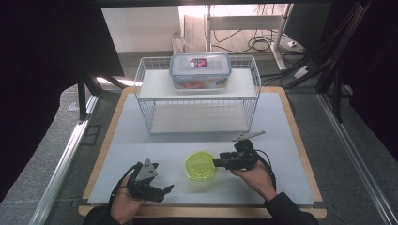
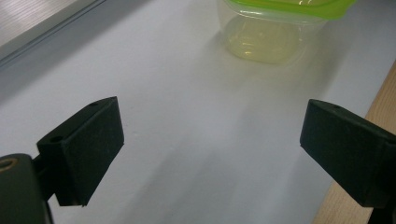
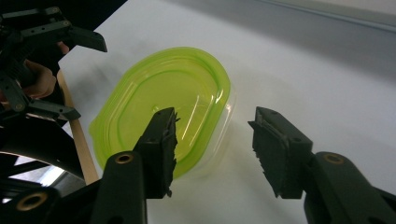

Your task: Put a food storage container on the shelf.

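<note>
Currently the green-lidded tub (image 1: 201, 166) sits near-centre on the table (image 1: 281, 140). Right gripper (image 1: 217, 162), jaws apart, straddles its right rim, probably for gripping; left gripper (image 1: 169, 188) idles released, near-left.

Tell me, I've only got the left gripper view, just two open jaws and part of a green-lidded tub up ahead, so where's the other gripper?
Observer: The right gripper sits at the tub's right side in the high view, jaws apart and holding nothing.
Operator: Is the lid on that tub fully in place?
Observer: In the right gripper view the green lid covers the whole clear tub; I cannot tell whether it is pressed shut.
Operator: Anything else on the table?
Observer: A white wire rack stands at the far side, with a blue-rimmed lidded box on its top shelf.
</note>
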